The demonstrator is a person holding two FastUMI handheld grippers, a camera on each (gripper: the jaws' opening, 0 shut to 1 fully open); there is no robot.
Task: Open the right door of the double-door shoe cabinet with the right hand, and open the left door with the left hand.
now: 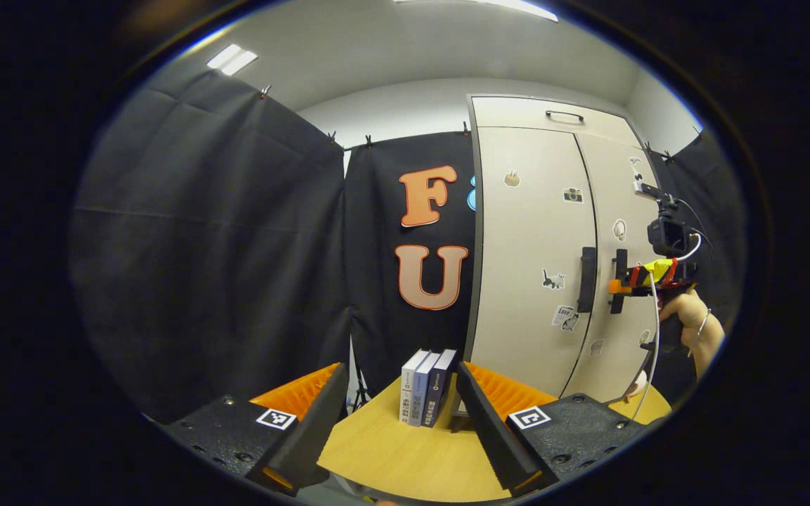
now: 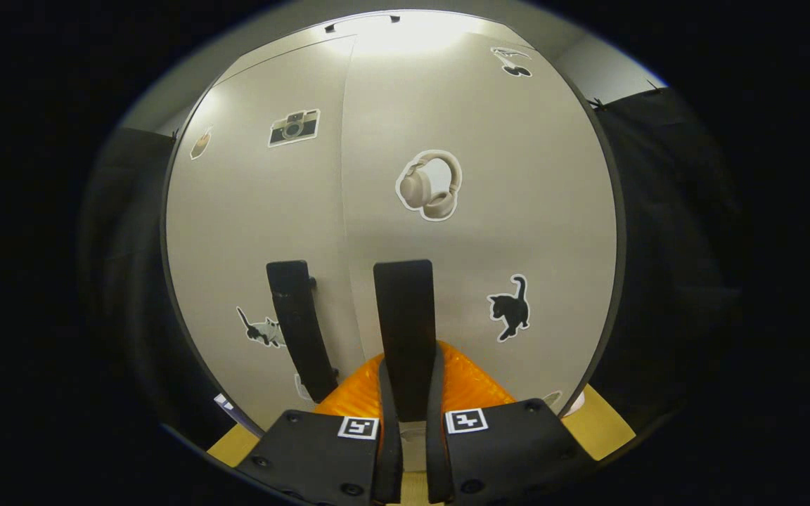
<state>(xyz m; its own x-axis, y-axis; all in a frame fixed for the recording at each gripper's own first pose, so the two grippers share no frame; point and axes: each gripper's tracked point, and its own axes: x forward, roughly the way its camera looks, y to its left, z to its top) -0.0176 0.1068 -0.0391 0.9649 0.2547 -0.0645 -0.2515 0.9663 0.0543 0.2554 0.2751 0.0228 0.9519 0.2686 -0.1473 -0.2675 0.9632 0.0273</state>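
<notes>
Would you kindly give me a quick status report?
Right gripper shut on right door handle. Left gripper open, over table. Both doors closed. Books beside cabinet.

1. The shoe cabinet (image 2: 447, 126) doors look smooth, matt and painted, dotted with paper-like stickers.
2. The right door handle (image 2: 405, 330) and left door handle (image 2: 299, 323) look like matt plastic.
3. The bench (image 1: 412, 457) shows light wood grain.
4. The booth wall (image 1: 208, 246) is matt, creased cloth.

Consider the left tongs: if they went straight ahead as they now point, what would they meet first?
Probably the three upright books on the wooden table; they stand between the open left tongs, ahead of them. Depth is unclear, and the black cloth wall lies behind.
</notes>
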